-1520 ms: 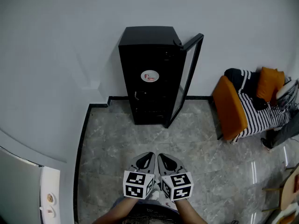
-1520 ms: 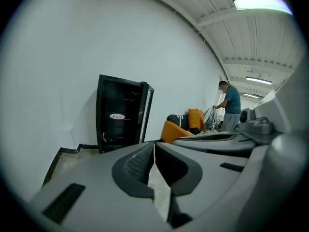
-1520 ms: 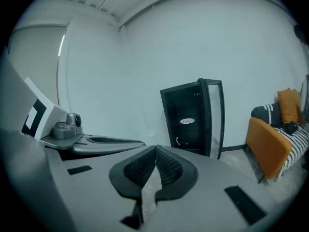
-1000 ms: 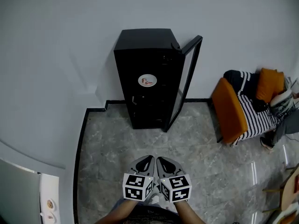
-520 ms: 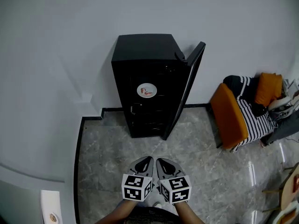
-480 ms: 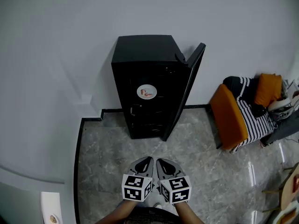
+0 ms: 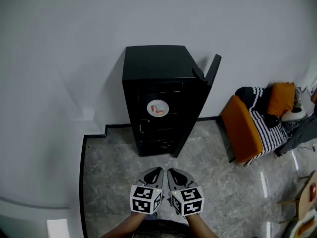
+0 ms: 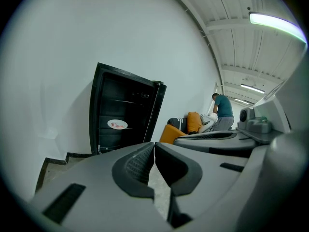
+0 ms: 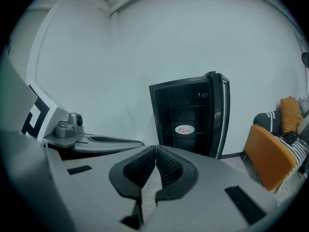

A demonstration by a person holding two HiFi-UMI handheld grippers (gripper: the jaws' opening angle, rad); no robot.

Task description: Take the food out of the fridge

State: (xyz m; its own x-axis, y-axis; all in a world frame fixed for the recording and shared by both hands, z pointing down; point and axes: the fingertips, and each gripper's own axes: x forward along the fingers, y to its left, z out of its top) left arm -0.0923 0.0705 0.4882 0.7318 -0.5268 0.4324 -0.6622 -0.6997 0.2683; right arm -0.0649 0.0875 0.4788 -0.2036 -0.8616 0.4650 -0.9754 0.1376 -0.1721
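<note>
You stood on a grey marbled floor (image 7: 213,167), facing a tall black fridge (image 7: 156,63) set against a plain white wall. Its door (image 7: 213,69) was swung open to the right, leaving the shelves exposed. The food, a small white plate with something reddish on it (image 7: 158,108), sat on a middle shelf inside, well apart from both grippers.

You held the left gripper (image 7: 154,171) and the right gripper (image 7: 173,172) side by side low in front of you, aimed at the fridge. Each gripper's own view showed its ribbed pads pressed together with nothing between them: both clenched and empty. An orange sofa (image 7: 241,130) with striped cushions stood off to the right.

By the look of it, you were in the approach step, with nothing yet taken out. The next move would call for closing the gap to the open fridge, spreading the jaws of one gripper, and lining it up level with the plate's rim without knocking the shelf above.
</note>
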